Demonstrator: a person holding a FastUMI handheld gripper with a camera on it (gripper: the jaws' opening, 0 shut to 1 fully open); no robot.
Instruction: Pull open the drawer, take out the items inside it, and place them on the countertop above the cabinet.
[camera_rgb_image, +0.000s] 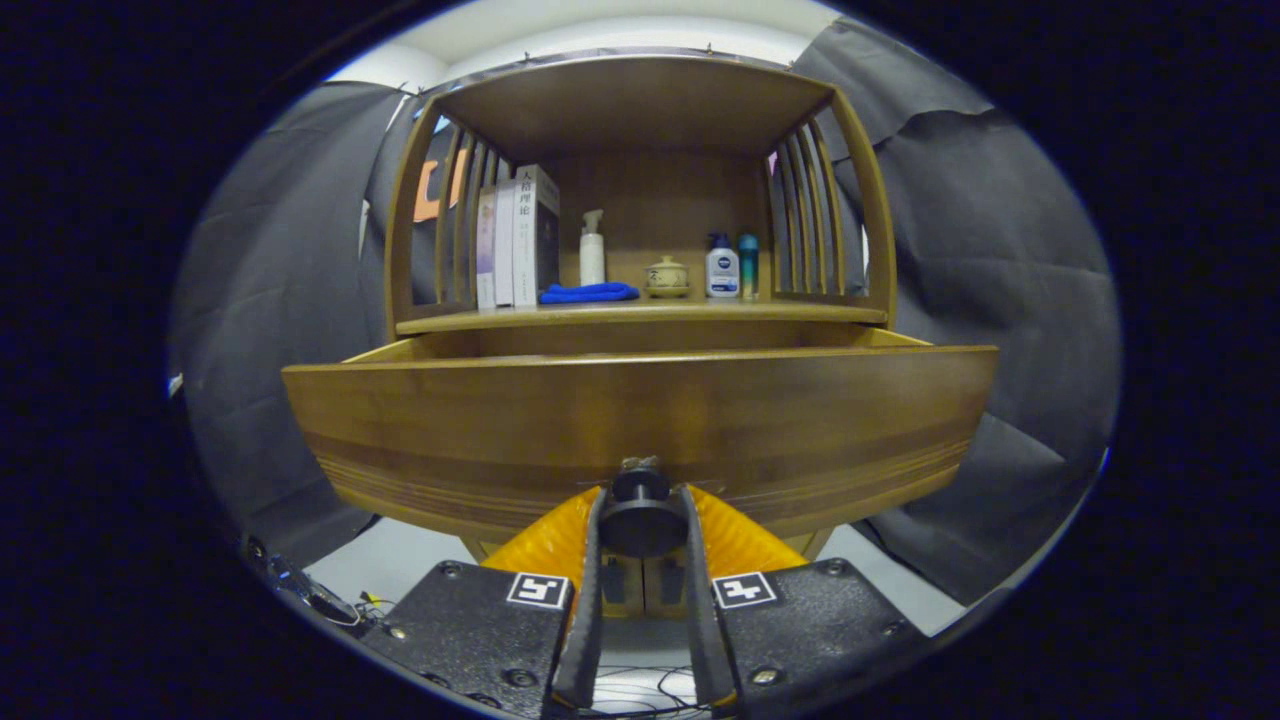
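The wooden drawer (640, 420) stands pulled out from the cabinet, its front panel close ahead of me. A dark round knob (641, 520) sticks out from the lower middle of that front. My gripper (641, 505) is shut on the knob, one finger pressing on each side of it. The drawer's inside is hidden behind the front panel, so I cannot see any items in it. Above the drawer runs the countertop (640, 318) of the cabinet.
On the countertop stand books (517, 240), a white pump bottle (592, 250), a blue cloth (589, 293), a small lidded pot (666, 277), a white bottle (722, 268) and a teal bottle (748, 262). Slatted side walls and a wooden top enclose this shelf space.
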